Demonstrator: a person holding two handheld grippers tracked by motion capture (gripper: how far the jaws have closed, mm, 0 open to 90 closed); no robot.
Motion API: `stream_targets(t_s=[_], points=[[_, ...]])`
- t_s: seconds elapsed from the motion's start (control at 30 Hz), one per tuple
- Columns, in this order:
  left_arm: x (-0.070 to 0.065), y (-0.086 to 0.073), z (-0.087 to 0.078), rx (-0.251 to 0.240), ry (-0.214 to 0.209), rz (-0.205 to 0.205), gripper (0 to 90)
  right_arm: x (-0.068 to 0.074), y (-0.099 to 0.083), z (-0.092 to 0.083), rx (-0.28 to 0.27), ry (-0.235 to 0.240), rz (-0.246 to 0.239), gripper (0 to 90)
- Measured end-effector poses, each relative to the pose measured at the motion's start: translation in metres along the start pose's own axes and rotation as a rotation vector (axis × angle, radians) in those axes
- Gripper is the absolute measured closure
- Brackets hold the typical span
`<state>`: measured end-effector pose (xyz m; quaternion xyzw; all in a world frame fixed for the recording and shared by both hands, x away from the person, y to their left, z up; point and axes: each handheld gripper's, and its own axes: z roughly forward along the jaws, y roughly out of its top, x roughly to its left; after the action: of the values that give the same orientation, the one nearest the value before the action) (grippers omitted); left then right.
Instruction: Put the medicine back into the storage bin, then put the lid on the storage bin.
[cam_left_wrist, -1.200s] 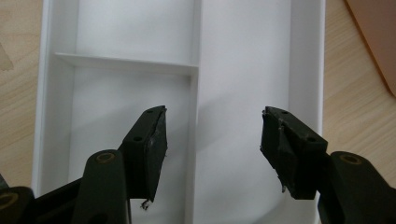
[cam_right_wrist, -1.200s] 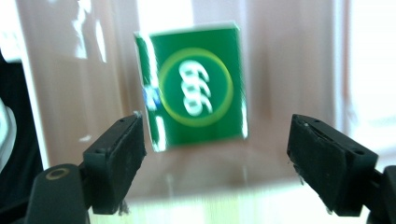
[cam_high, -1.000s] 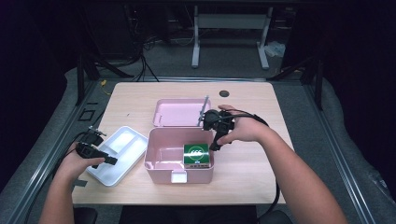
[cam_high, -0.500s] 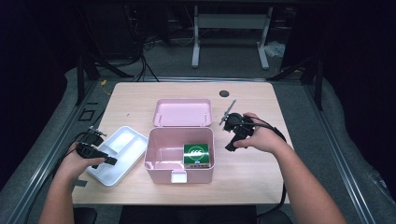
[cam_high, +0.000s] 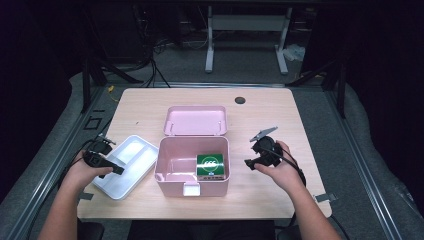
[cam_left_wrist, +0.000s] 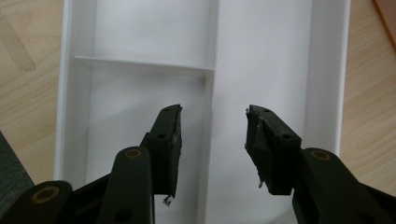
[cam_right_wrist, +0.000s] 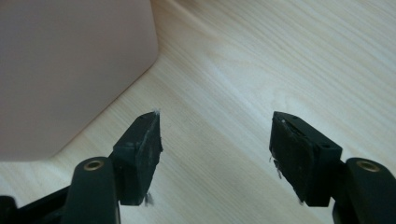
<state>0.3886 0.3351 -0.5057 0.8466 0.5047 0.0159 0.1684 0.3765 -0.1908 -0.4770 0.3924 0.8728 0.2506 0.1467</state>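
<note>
**Wooden counter, pink box open, both tools empty**

Pale wood counter (cam_high: 270, 200) carries an open pink box (cam_high: 175, 172) at centre. Left tool (cam_left_wrist: 212, 140), jaws apart and just closing with nothing between, hovers over the white tray (cam_left_wrist: 261, 56) at the box's nine o'clock. Right tool (cam_right_wrist: 215, 154), also narrowing and empty, sits at three o'clock.
</note>
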Motion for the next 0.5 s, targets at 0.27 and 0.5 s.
stream_targets(t_s=[0.27,0.5], points=[[-0.001,0.007,-0.005,0.033,0.033,0.059,59.1,0.007,-0.027,0.007,-0.122,0.029,0.101,39.5],[-0.001,0.017,-0.001,0.074,0.054,0.092,62.3,0.012,-0.038,0.008,-0.181,-0.014,0.094,42.0]])
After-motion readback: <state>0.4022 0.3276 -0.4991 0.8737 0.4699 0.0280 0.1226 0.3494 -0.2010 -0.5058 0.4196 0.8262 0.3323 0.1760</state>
